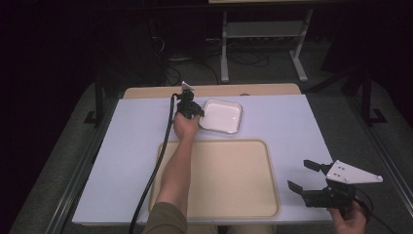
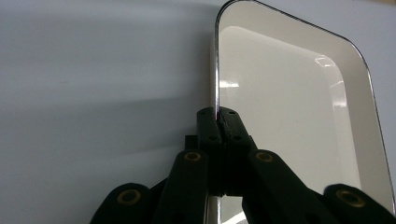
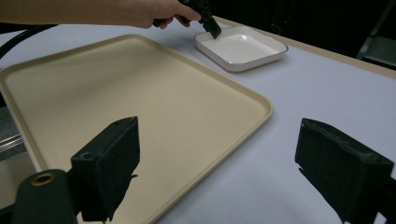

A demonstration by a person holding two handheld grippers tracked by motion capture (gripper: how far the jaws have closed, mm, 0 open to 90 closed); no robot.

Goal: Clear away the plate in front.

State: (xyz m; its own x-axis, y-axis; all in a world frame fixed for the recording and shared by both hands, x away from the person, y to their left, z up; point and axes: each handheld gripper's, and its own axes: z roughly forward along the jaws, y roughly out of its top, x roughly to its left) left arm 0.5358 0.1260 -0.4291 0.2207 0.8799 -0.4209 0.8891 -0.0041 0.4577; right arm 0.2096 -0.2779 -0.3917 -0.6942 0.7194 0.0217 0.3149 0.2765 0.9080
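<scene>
White dish (image 2: 289,107) rim pinched in left claw (image 2: 218,116), far corner cropped.

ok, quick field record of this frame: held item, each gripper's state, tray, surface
held item: white dish, rectangular, shallow, nothing in it
left gripper: jaws shut on the dish's rim, at its near-left edge in the high view
right gripper: jaws open, nothing between them, at the table's near right corner beside the tray
tray: beige, flat on the table, nothing on it, nearer the person than the dish
dish vs tray: apart, dish just beyond the tray's far rim
surface: pale table top
lift: cannot tell whether the dish is off the table
</scene>
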